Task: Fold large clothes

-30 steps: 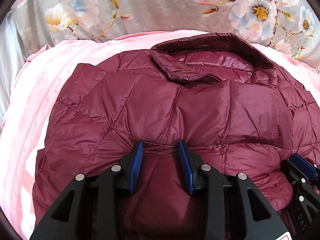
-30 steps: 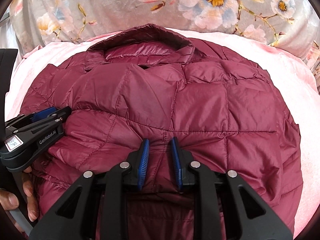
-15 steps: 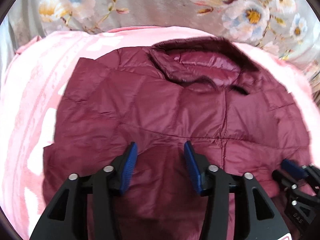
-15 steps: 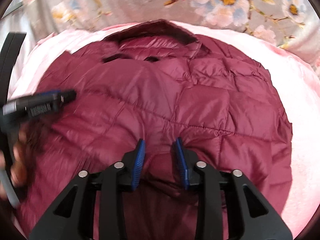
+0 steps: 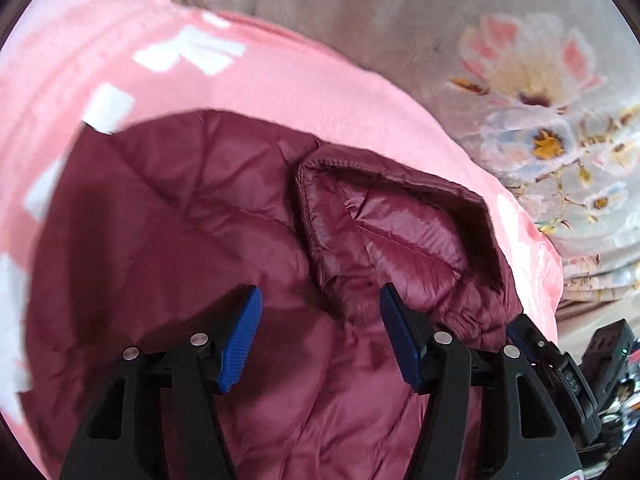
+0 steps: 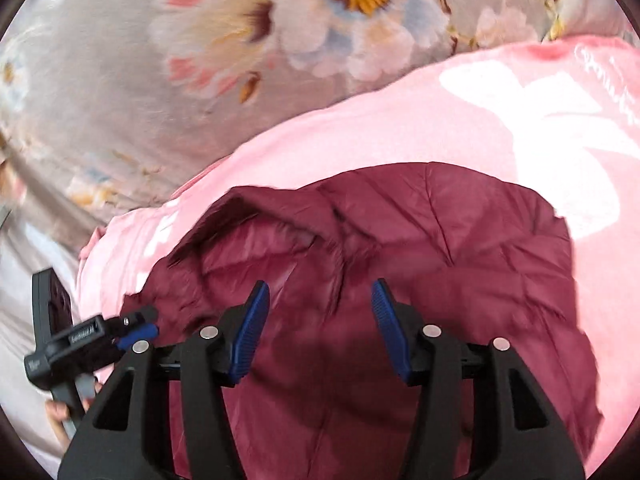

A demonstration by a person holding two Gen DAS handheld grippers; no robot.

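A maroon quilted puffer jacket [image 5: 224, 216] lies folded on a pink blanket [image 5: 280, 80], its collar [image 5: 384, 232] standing up ahead. My left gripper [image 5: 318, 292] hovers over the jacket just short of the collar. Its jaws are opening and no fabric is pinched between the blue pads [image 5: 240, 340]. In the right wrist view the jacket [image 6: 440, 260] fills the lower middle. My right gripper [image 6: 319, 286] is above it, jaws also opening, with nothing gripped. Each gripper shows in the other's view: the right gripper [image 5: 552, 360] at the right edge, the left gripper [image 6: 100, 332] at the lower left.
A grey sheet with large flowers [image 6: 240, 40] covers the bed beyond the pink blanket [image 6: 400, 128]. A person's fingers [image 6: 56, 412] hold the left gripper's handle. Dark clutter [image 5: 612, 356] sits past the bed's right edge.
Both grippers' jaws have spread wider and let go of the jacket fold they straddled. Both have lifted and rolled, the left view swinging left, the right view right.
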